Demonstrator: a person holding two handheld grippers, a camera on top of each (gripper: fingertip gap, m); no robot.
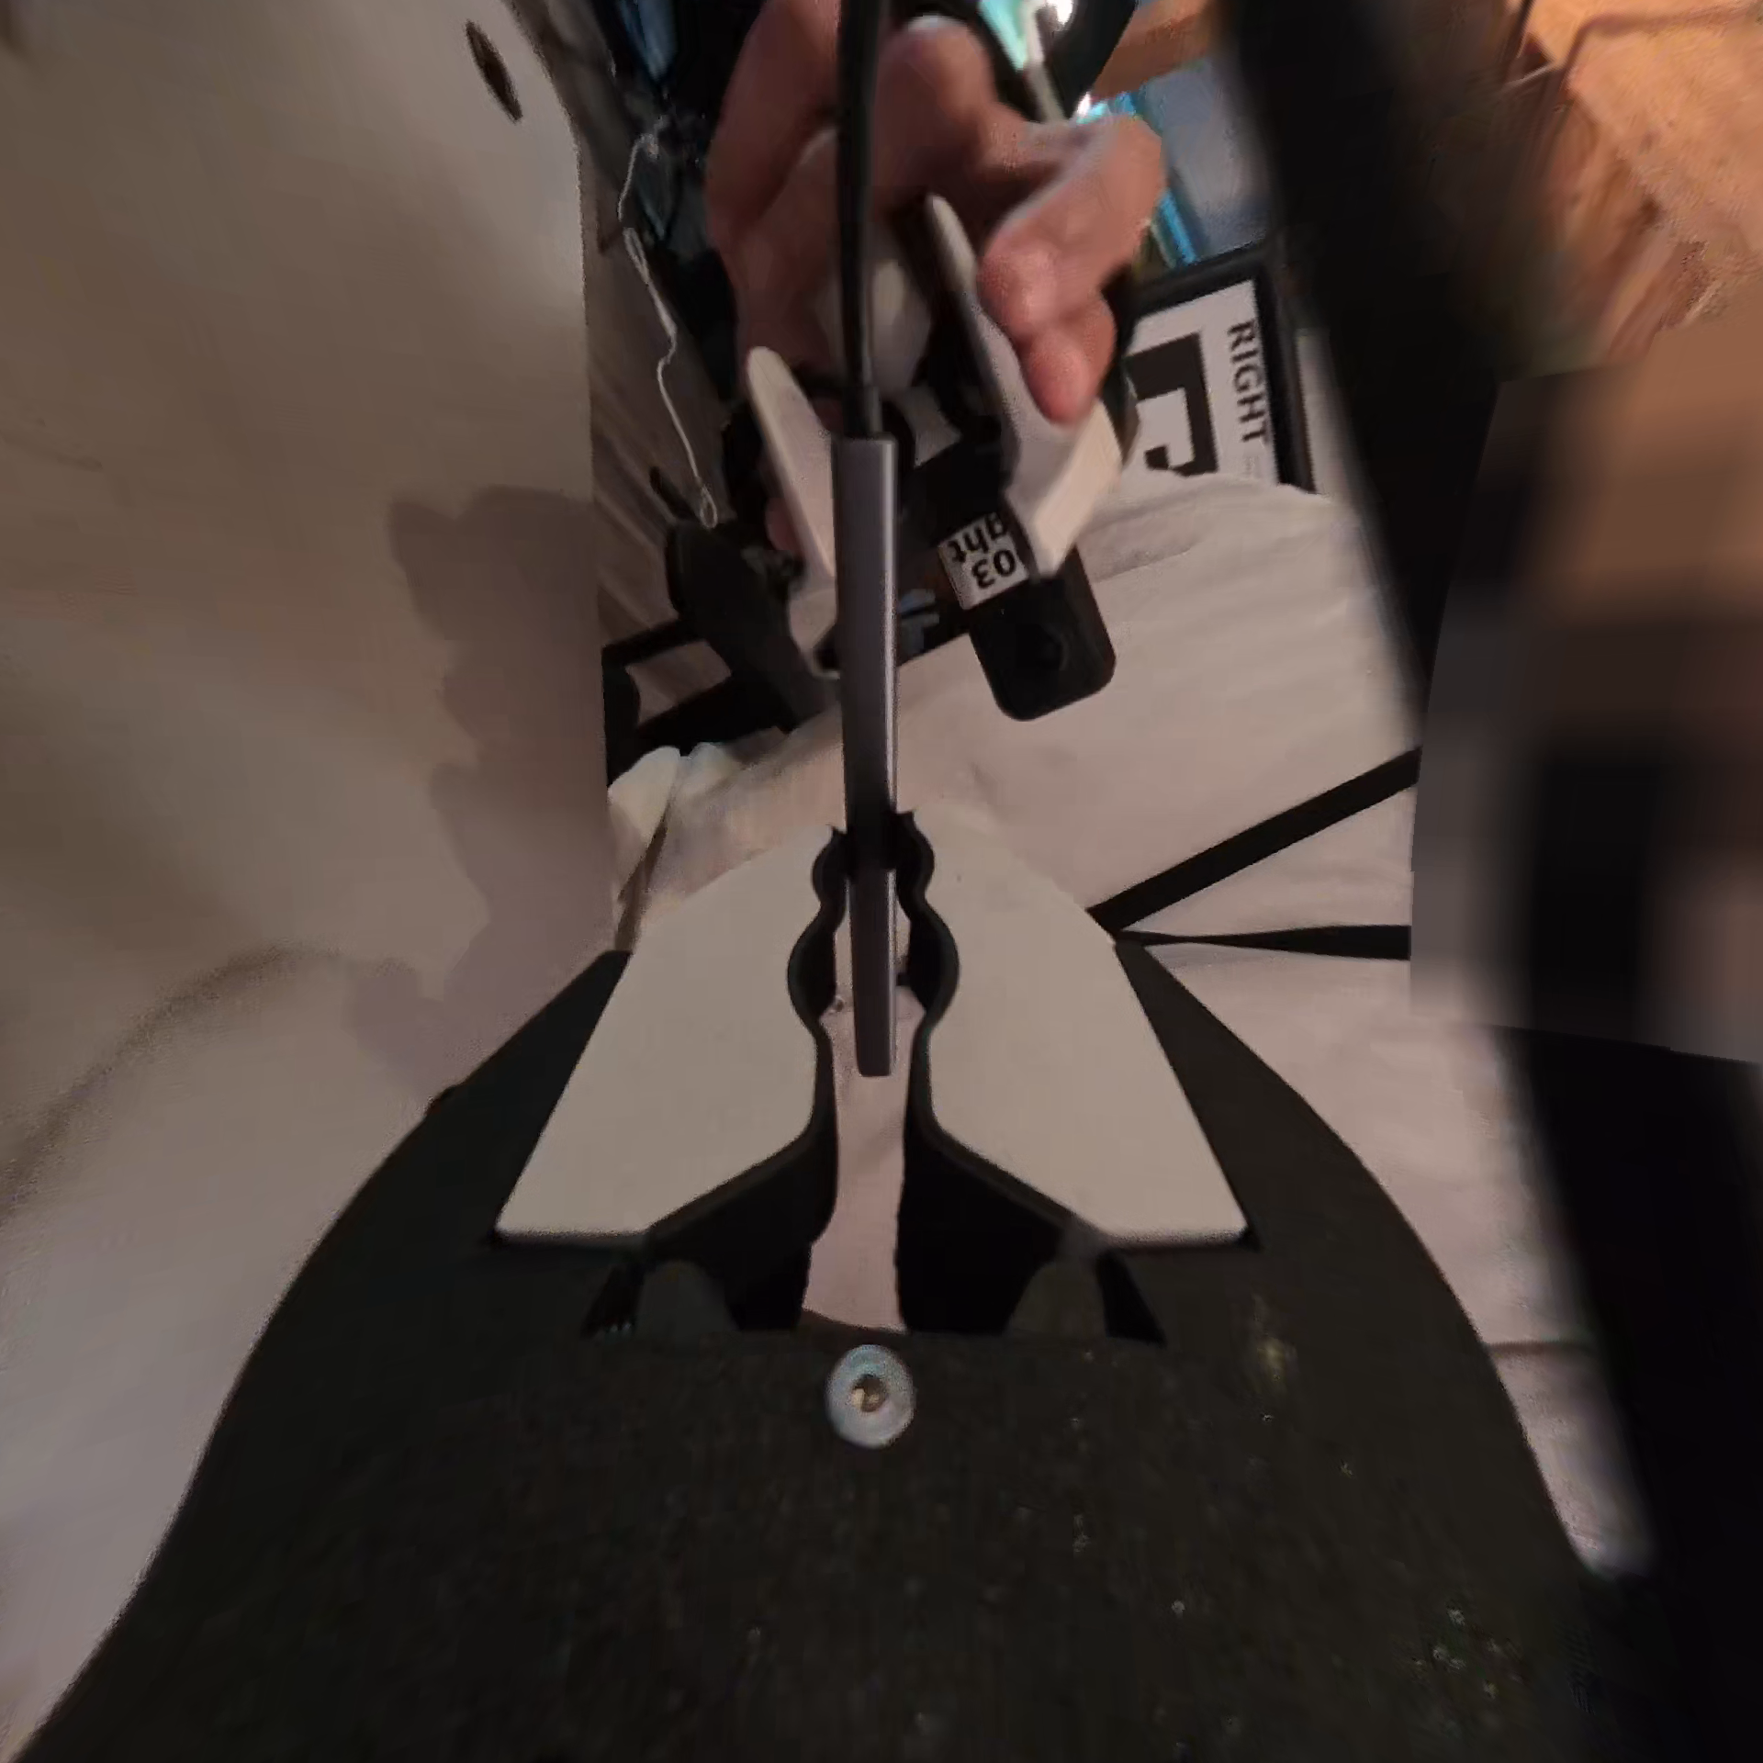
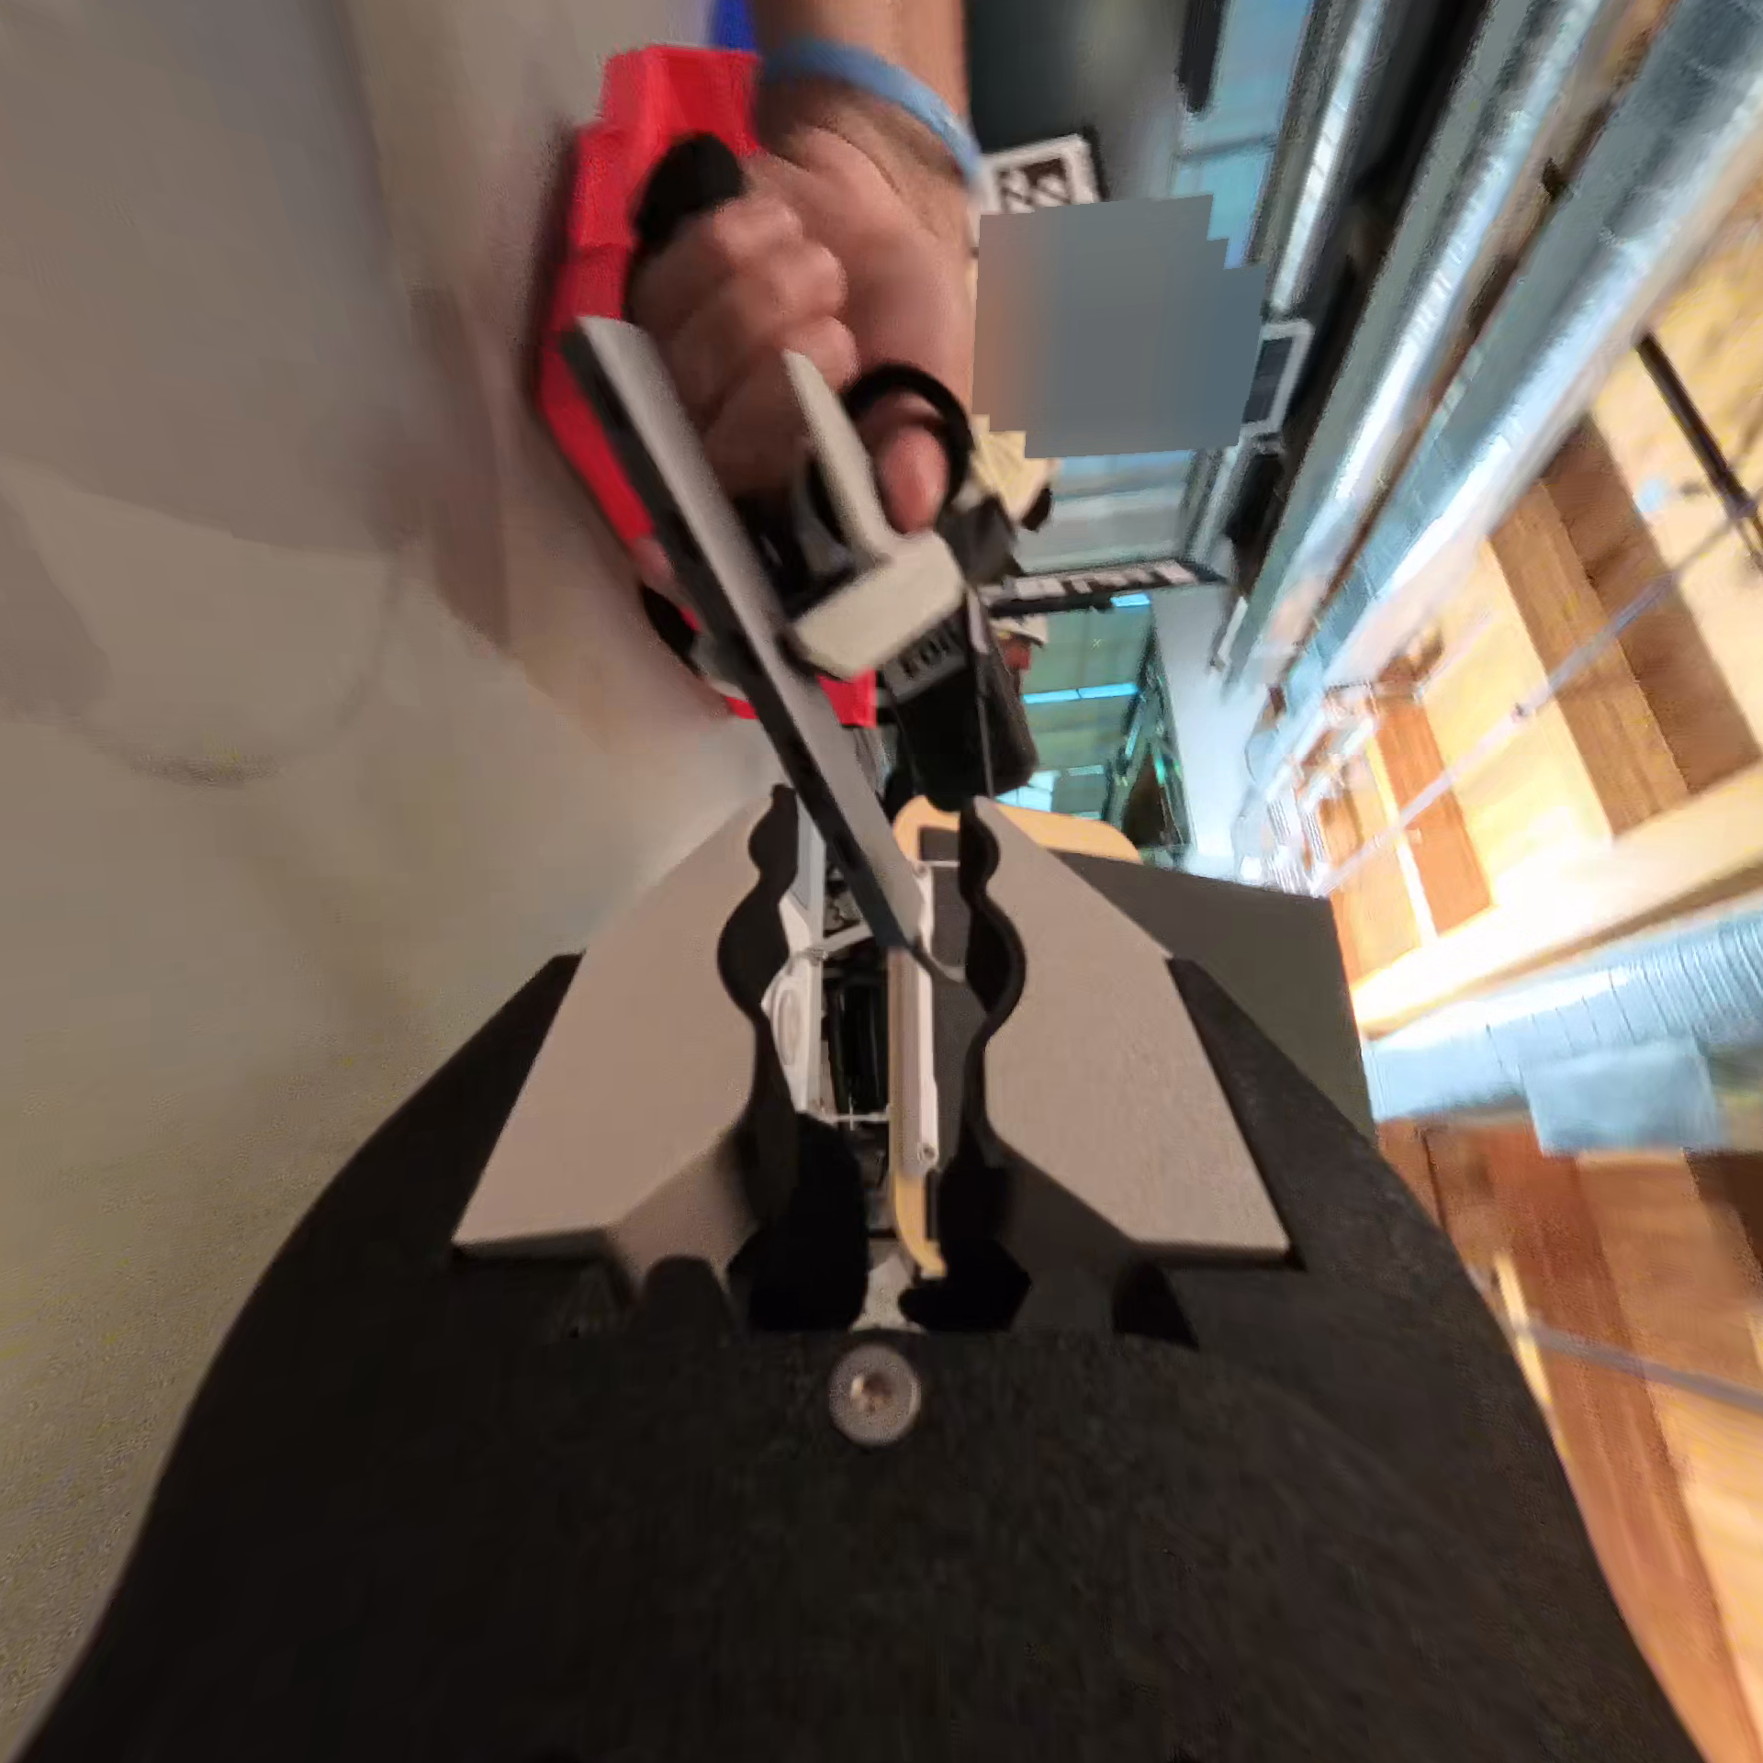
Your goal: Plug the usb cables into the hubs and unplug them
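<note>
My left gripper [image 1: 868, 840] is shut on a slim grey USB hub [image 1: 866, 611], seen edge-on and held in the air. A black cable [image 1: 856, 191] leaves the hub's far end. The right gripper [image 1: 940, 539], held by a hand, faces it with its white fingers spread on either side of that cable end. In the right wrist view my right gripper [image 2: 878, 830] is open, and the hub [image 2: 687, 496] slants down into the gap between its fingers. The red-handled left gripper [image 2: 801, 639] holds the hub farther back. I see no plug held in the right gripper.
A white cloth [image 1: 1192, 763] lies below with black straps [image 1: 1269, 840] across it. A black-and-white marker board [image 1: 1212, 382] stands behind. A white and tan object [image 2: 911, 1097] shows through the right gripper's gap. Wooden shelving [image 2: 1526, 668] fills the right side.
</note>
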